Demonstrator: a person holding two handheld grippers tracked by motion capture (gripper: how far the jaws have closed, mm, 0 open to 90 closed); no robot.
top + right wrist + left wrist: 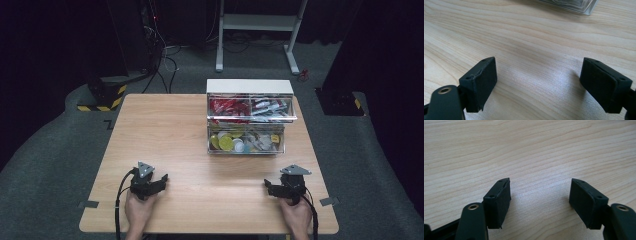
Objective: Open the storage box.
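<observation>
A clear two-tier drawer box [249, 117] with a white top stands at the table's back right. Its upper drawers hold red and silver items; its lower drawer, pulled forward, holds yellow and white round pieces [226, 142]. My left gripper [164, 178] rests near the front left of the wooden table [165, 130], held by a hand, and is open [540, 195] over bare wood. At the front right my right gripper [267, 185] also stands open [539, 75] with nothing between its jaws. A corner of the clear box [584, 6] shows at the top of the right gripper view.
Grey carpet surrounds the table. Behind it stand a white frame [257, 30], a black stand with yellow-black striped base [102, 97] and cables. Bits of grey tape [89, 204] lie by the table's front corners.
</observation>
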